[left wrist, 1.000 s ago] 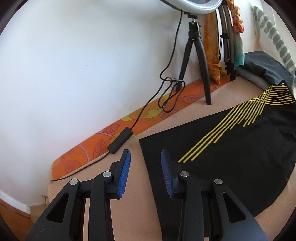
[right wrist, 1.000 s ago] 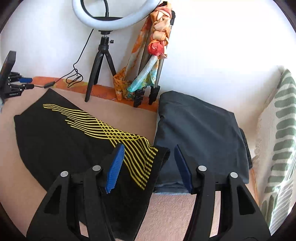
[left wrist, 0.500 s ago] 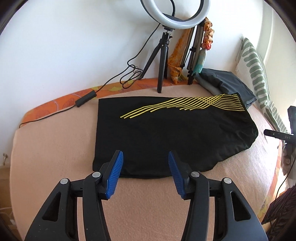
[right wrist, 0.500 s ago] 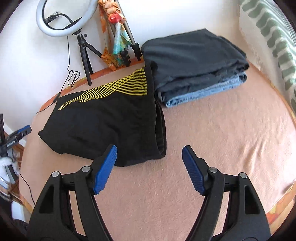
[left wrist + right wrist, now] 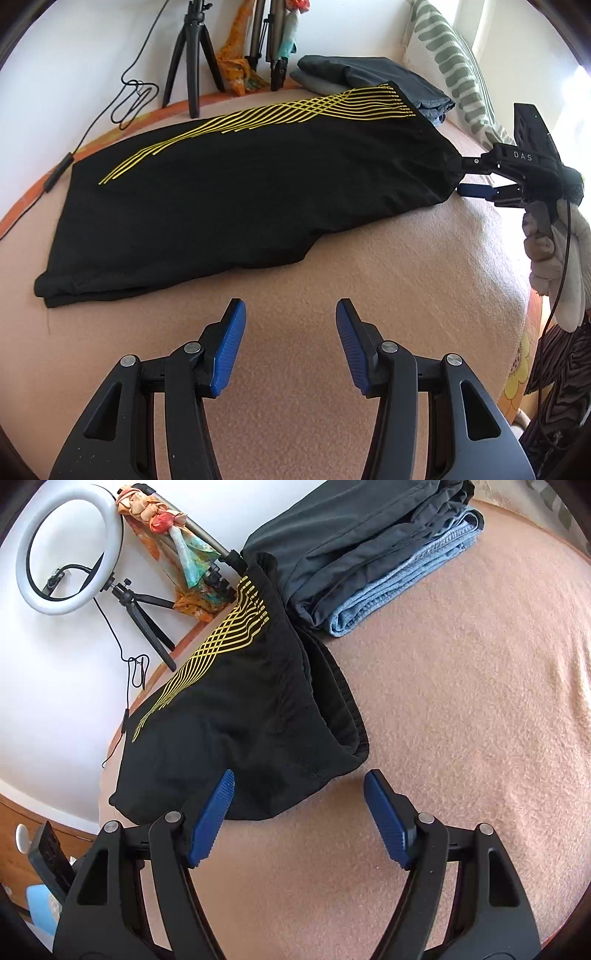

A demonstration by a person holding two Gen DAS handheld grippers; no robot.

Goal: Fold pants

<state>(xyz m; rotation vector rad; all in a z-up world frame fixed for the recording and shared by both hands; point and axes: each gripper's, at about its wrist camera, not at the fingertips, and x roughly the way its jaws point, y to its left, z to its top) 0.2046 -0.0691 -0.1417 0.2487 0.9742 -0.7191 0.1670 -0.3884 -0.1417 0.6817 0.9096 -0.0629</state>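
Black claw (image 5: pixel 288 347), blue ribbed pads (image 5: pixel 227 354).

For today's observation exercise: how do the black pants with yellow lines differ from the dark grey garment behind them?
The black pants lie spread out on the blanket; the dark grey garment sits folded in a stack on blue fabric. The pants carry yellow stripes; the grey garment is plain. Both are dark clothing, and neither tool grips them.
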